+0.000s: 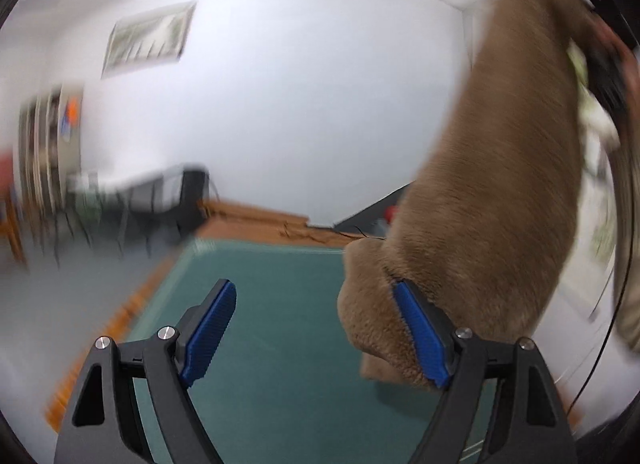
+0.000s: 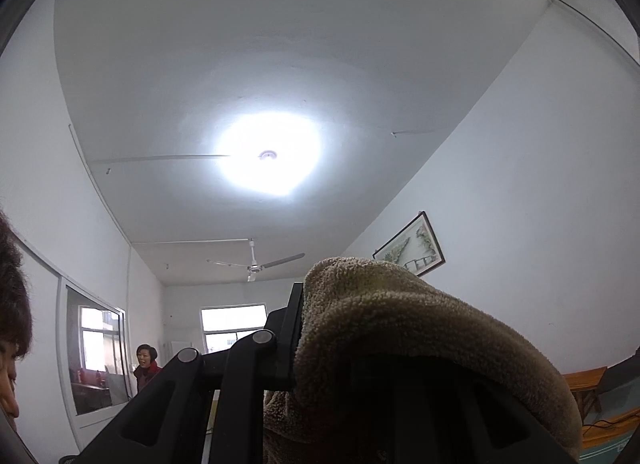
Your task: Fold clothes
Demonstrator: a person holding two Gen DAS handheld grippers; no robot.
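Note:
A brown fleece garment (image 1: 492, 183) hangs down from the upper right onto the green table mat (image 1: 272, 304). Its lower end bunches against the outer side of one blue pad (image 1: 420, 328). My left gripper (image 1: 314, 292) is open wide over the mat, with nothing between its pads. In the right wrist view my right gripper (image 2: 320, 304) points up at the ceiling and is shut on the same fleece (image 2: 400, 328). The fleece is draped over one finger and hides it. The view from the left wrist is blurred.
A wooden table edge (image 1: 256, 223) borders the mat, with dark chairs and a desk (image 1: 132, 199) beyond it on the left. A black cable (image 1: 624, 324) runs down the right side. A person (image 2: 146, 364) stands by the far windows, and a wooden bench (image 2: 584, 384) is at right.

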